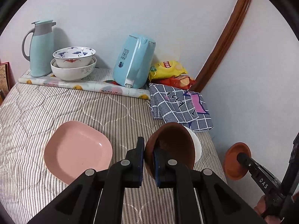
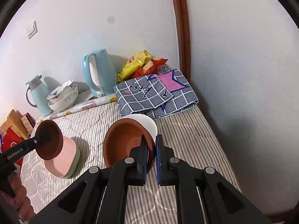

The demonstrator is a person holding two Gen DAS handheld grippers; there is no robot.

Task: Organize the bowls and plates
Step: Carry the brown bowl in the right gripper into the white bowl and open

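My left gripper (image 1: 148, 160) is shut on the rim of a brown bowl (image 1: 173, 145) and holds it tilted above the striped table, in front of a white bowl (image 1: 196, 145). It also shows in the right wrist view (image 2: 49, 140). My right gripper (image 2: 151, 153) is shut on the rim of a second brown bowl (image 2: 125, 141), in front of the white bowl (image 2: 147, 123); the left wrist view shows it at the right (image 1: 235, 160). A pink plate (image 1: 78, 149) lies on the table, stacked on a green plate (image 2: 75, 160).
At the back stand two stacked patterned bowls (image 1: 73, 63), a teal thermos (image 1: 40, 48), a blue kettle (image 1: 133, 61) and snack bags (image 1: 168, 67). A folded checked cloth (image 1: 179, 106) lies at the right. The wall is close on the right; boxes (image 2: 13, 130) sit left.
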